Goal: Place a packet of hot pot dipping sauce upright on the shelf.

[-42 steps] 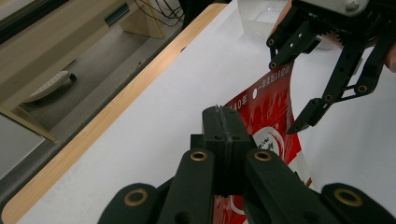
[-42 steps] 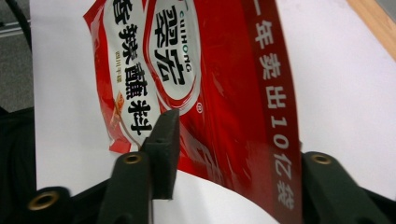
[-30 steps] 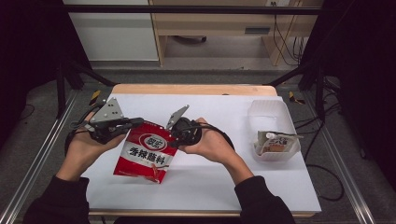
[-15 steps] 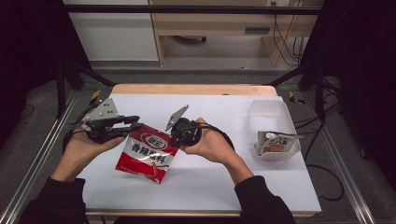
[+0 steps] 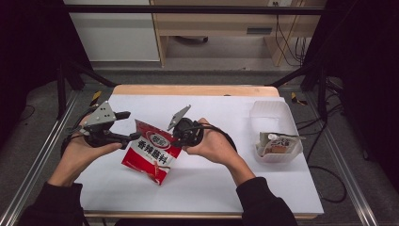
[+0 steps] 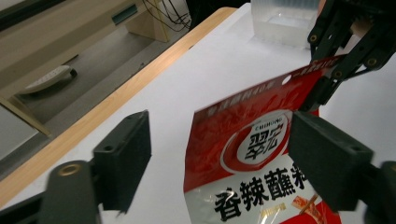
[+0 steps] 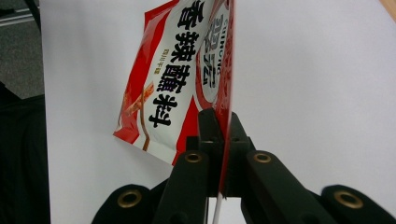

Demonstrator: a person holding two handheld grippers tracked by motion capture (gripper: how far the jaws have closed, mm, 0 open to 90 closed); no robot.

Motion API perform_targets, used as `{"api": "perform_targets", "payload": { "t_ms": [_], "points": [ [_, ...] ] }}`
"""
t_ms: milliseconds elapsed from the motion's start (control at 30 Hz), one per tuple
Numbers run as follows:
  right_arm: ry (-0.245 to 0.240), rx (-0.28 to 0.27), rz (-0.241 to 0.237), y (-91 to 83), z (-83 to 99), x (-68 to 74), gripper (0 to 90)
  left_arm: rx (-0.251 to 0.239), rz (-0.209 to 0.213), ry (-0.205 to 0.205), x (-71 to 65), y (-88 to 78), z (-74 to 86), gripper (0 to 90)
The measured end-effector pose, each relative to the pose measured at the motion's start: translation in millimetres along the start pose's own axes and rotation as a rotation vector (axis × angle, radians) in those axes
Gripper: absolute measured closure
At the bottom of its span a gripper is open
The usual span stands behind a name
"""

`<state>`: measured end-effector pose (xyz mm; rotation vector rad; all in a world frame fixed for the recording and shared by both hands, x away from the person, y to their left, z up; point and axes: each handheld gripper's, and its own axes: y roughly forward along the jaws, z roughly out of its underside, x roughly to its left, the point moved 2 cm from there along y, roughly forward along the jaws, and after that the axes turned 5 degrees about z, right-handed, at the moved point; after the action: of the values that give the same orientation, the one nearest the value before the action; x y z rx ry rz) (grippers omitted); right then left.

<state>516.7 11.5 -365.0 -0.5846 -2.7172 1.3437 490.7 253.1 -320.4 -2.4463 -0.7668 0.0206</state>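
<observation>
Handover underway: right gripper (image 7: 223, 140) clamps the red sachet (image 5: 151, 154); left gripper (image 6: 219, 154), jaws just opening, must regrip at nine o'clock.

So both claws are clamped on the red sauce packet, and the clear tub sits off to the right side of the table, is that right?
Not quite. Just the right claw is clamped on the red sauce packet. The left claw has just been opening; in the left gripper view its jaws stand apart around the packet's edge without pressing it. The clear tub does sit at the right side of the table.

white tabletop (image 5: 226, 188) open near front edge; clear tub (image 5: 275, 136) blocks right side; red pouch (image 5: 151, 155) mid-left.
</observation>
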Motion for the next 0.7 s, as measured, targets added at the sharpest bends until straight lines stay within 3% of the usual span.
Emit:
{"api": "perform_targets", "payload": {
  "t_ms": [100, 267, 700],
  "points": [
    [0.006, -0.001, 0.0, -1.3, 0.5, -2.0, 89.9, 0.011, -0.001, -0.017, 2.0, 1.0, 7.7, 12.9],
    [0.023, -0.013, -0.003, -6.6, -0.4, -4.5, 90.0, 0.002, -0.002, -0.04, 5.1, -0.7, 17.8, 8.7],
    [0.041, -0.036, -0.004, -30.2, -5.3, -10.2, 90.0, -0.018, -0.026, -0.089, 11.0, -7.5, 35.5, 7.4]
  ]
}}
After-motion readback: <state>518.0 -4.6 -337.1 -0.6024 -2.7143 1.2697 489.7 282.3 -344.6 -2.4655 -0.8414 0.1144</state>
